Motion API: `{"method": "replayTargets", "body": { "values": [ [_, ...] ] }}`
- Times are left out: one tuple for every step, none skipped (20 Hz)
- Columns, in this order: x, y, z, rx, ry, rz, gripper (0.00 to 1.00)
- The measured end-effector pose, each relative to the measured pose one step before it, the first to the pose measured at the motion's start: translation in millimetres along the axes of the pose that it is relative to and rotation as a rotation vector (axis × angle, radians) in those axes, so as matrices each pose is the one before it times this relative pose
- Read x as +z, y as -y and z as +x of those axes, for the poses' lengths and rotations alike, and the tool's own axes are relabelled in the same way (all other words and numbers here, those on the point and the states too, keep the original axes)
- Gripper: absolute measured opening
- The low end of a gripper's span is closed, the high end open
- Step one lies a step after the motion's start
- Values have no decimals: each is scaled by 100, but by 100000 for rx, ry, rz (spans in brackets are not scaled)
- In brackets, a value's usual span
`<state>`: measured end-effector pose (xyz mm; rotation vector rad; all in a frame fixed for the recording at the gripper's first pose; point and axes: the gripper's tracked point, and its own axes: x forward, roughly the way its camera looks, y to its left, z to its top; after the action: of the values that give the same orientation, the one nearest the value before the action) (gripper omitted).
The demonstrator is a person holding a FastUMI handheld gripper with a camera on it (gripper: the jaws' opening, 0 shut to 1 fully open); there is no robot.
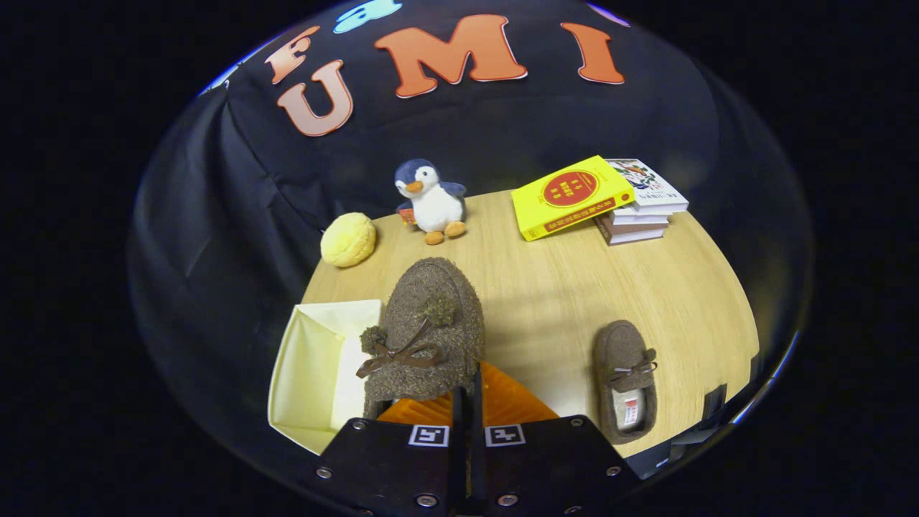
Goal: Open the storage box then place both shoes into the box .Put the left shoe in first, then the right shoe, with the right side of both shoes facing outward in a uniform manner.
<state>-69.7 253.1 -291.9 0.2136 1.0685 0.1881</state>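
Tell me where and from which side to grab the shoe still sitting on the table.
Take the shoe on the table by the rim of its opening at the heel end, coming from above on the near side. It lies flat with its opening facing up and toward the gripper, which is shut on the other shoe.

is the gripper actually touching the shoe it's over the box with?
Touching. In the gripper view the gripper fingers are closed together on the rear edge of the brown slipper, lifted beside the cream storage box.
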Motion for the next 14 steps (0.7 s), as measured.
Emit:
{"method": "replayTargets", "body": {
  "values": [
    [220,-1519,-170,1711,271,-810,4],
    [-30,-1435,58,1332,-201,-912,4],
    [-220,-1438,211,1249,-1016,-1170,4],
    [-394,-1425,203,1055,-1127,-1117,4],
    [-322,-1347,428,802,-1482,-1003,4],
    [-539,-1222,660,252,-1779,-513,4],
    [-401,-1251,605,335,-1900,-490,4],
    [-310,-1266,657,702,-1139,-547,4],
    [-286,-1269,956,604,-1148,-436,4],
    [-267,-1104,829,440,-1228,-416,4],
    [-486,-1022,804,172,-1751,-418,4],
    [-386,-822,925,41,-1742,-336,4],
    [-440,-802,905,-211,-1904,-427,4],
    [-505,-472,877,-986,-2112,-12,4]
  ]
}}
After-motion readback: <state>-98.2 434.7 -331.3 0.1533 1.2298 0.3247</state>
